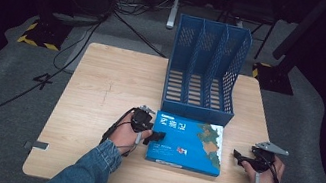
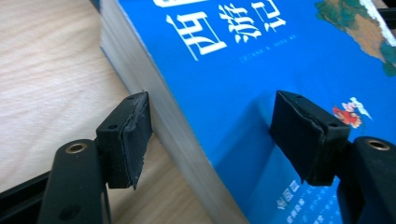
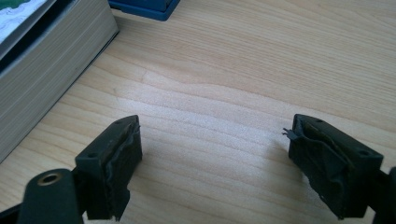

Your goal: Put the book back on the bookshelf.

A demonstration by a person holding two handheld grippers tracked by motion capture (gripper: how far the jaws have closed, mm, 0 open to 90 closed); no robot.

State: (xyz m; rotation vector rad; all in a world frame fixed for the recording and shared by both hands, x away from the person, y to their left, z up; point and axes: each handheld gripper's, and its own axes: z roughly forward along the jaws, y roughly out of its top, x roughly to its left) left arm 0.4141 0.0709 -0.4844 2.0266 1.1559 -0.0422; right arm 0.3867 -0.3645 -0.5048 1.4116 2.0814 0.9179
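Note:
A thick book with a blue cover (image 1: 187, 144) lies flat on the wooden table (image 1: 101, 85), just in front of the blue file rack (image 1: 204, 73). My left gripper (image 1: 157, 137) is at the book's left edge. In the left gripper view its jaws (image 2: 212, 105) stand open astride that edge of the book (image 2: 261, 70): one pad (image 2: 133, 135) sits beside the page block near the tabletop, and the other pad (image 2: 303, 135) sits over the cover. My right gripper (image 1: 239, 158) is right of the book, open over bare wood (image 3: 215, 130), with the book's page edge (image 3: 42, 79) off to its left.
The rack has three upright slots and stands at the table's far middle; its base (image 3: 144, 7) shows in the right gripper view. Bare wood lies left of the book and along the front edge. Cables and stands sit on the floor beyond the table.

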